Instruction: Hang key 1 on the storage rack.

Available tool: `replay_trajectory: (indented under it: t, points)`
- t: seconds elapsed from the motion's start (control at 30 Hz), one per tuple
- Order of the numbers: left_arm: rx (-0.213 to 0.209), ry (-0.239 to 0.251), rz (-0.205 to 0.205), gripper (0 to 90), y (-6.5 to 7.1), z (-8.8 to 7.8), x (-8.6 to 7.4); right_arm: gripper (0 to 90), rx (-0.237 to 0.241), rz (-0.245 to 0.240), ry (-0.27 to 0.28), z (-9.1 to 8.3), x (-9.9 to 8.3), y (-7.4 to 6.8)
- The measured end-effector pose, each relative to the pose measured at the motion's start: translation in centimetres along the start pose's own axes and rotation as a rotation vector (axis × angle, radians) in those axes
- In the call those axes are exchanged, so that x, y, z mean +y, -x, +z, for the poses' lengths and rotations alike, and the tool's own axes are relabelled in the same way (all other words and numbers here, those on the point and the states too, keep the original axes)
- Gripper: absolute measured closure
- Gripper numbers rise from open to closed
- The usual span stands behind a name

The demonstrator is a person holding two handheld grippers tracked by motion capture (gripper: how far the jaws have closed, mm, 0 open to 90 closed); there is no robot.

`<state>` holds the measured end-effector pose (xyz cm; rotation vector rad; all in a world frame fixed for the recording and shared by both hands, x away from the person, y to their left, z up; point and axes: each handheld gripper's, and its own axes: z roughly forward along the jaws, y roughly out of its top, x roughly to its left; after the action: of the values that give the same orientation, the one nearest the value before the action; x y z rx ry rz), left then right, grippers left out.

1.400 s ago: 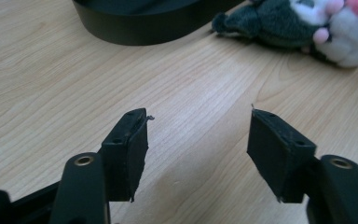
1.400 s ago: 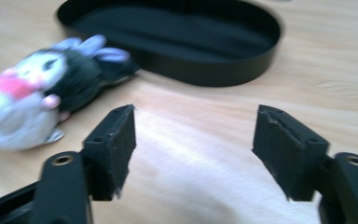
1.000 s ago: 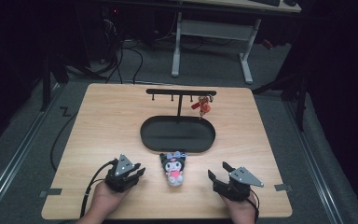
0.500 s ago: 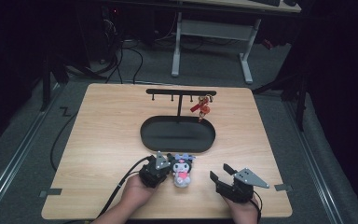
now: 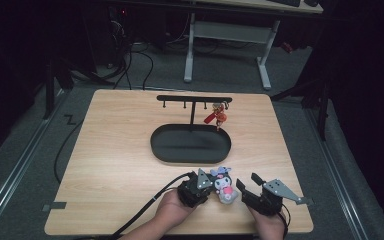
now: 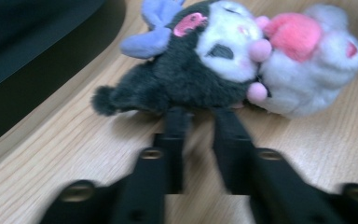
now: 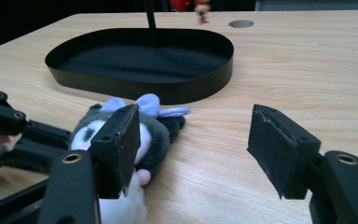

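Plush toy (image 5: 223, 185) lies on table (image 5: 115, 150) near front edge, just before tray (image 5: 190, 145), long axis across; left gripper (image 6: 199, 116) nearer, tips at its dark back, jaws just opening, narrow gap, nothing pinched; right gripper (image 7: 200, 140) spread, empty, beside it.

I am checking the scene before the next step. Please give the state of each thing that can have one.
Plush toy: lying on its side on the table, outside the tray.
Black tray: empty.
Red keychain: hanging on the rack.
Left tongs: tips at the plush, jaws just opening, nothing between them.
Right tongs: open, holding nothing, beside the plush.
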<state>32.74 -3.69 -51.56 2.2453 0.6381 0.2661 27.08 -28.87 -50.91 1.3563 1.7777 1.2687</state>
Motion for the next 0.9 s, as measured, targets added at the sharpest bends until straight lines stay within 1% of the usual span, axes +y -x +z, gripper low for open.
replay_trajectory:
  t: [0.07,0.1,0.17,0.2,0.23,0.27,0.3,0.33,0.37,0.4,0.43,0.47,0.5,0.57,0.6,0.63,0.67,0.7,0.73,0.77,0.83,0.9]
  points:
    - [0.033,0.016,-0.025,54.1,-1.0,-0.9,-0.8,32.9,0.002,-0.003,0.000,0.0,0.1,0.0]
    - [0.056,0.031,-0.042,49.1,-1.9,-1.9,-1.5,30.0,-0.006,0.000,0.002,0.0,0.1,0.0]
    - [0.100,0.051,-0.070,43.0,-3.7,-3.7,-2.7,30.4,-0.009,0.007,0.000,0.0,0.2,-0.1]
    - [0.117,0.053,-0.077,41.4,-4.4,-4.4,-3.3,30.3,-0.008,0.007,-0.005,0.0,0.3,-0.1]
    - [0.146,0.061,-0.087,40.4,-5.4,-5.5,-4.2,30.5,-0.007,0.006,-0.008,0.1,0.3,-0.2]
    - [0.176,0.065,-0.096,39.4,-6.5,-6.6,-5.1,30.5,-0.005,0.007,-0.016,0.1,0.3,-0.2]
    - [0.212,0.066,-0.114,38.3,-8.0,-7.9,-6.2,30.2,-0.003,0.013,-0.027,0.2,0.3,-0.1]
    - [0.234,0.060,-0.128,36.5,-9.2,-9.0,-7.1,29.5,-0.006,0.016,-0.036,0.3,0.2,0.0]
    - [0.256,0.054,-0.135,35.1,-10.1,-9.8,-7.8,29.0,-0.008,0.014,-0.045,0.4,0.2,0.0]
    - [0.295,0.046,-0.143,34.0,-11.5,-11.1,-8.9,28.6,-0.007,0.015,-0.052,0.5,0.2,0.0]
    - [0.319,0.045,-0.150,32.2,-12.3,-11.9,-9.5,27.8,-0.012,0.008,-0.066,0.6,0.1,0.1]
    - [0.347,0.043,-0.166,30.8,-13.2,-12.8,-10.4,27.6,-0.016,0.004,-0.072,0.7,0.1,0.1]
    - [0.370,0.051,-0.182,30.0,-14.0,-13.7,-11.3,27.2,-0.019,0.000,-0.078,0.8,0.1,0.1]
    - [0.408,0.069,-0.204,28.3,-15.0,-14.9,-13.4,26.0,-0.031,-0.017,-0.098,1.0,0.1,0.1]
    - [0.413,0.068,-0.223,27.9,-15.2,-15.1,-14.6,25.7,-0.039,-0.033,-0.104,1.1,0.1,0.1]
    - [0.399,0.050,-0.254,28.0,-15.6,-15.3,-15.2,25.1,-0.051,-0.041,-0.111,1.2,0.2,0.1]
    - [0.382,0.052,-0.278,27.1,-15.9,-15.6,-15.3,25.1,-0.064,-0.045,-0.113,1.2,0.2,0.1]
    - [0.380,0.068,-0.281,24.5,-15.9,-15.9,-15.3,24.6,-0.079,-0.048,-0.117,1.2,0.3,0.1]
    - [0.385,0.083,-0.276,25.0,-15.9,-16.0,-15.3,23.8,-0.087,-0.056,-0.115,1.3,0.3,0.1]
    - [0.385,0.085,-0.275,25.1,-15.9,-16.1,-15.2,23.7,-0.096,-0.064,-0.117,1.3,0.4,0.1]
    - [0.382,0.098,-0.263,24.4,-15.9,-16.1,-15.0,22.7,-0.113,-0.092,-0.147,1.4,0.5,0.1]
    - [0.380,0.091,-0.235,23.7,-15.7,-15.9,-14.8,21.1,-0.135,-0.117,-0.191,1.5,0.5,0.1]
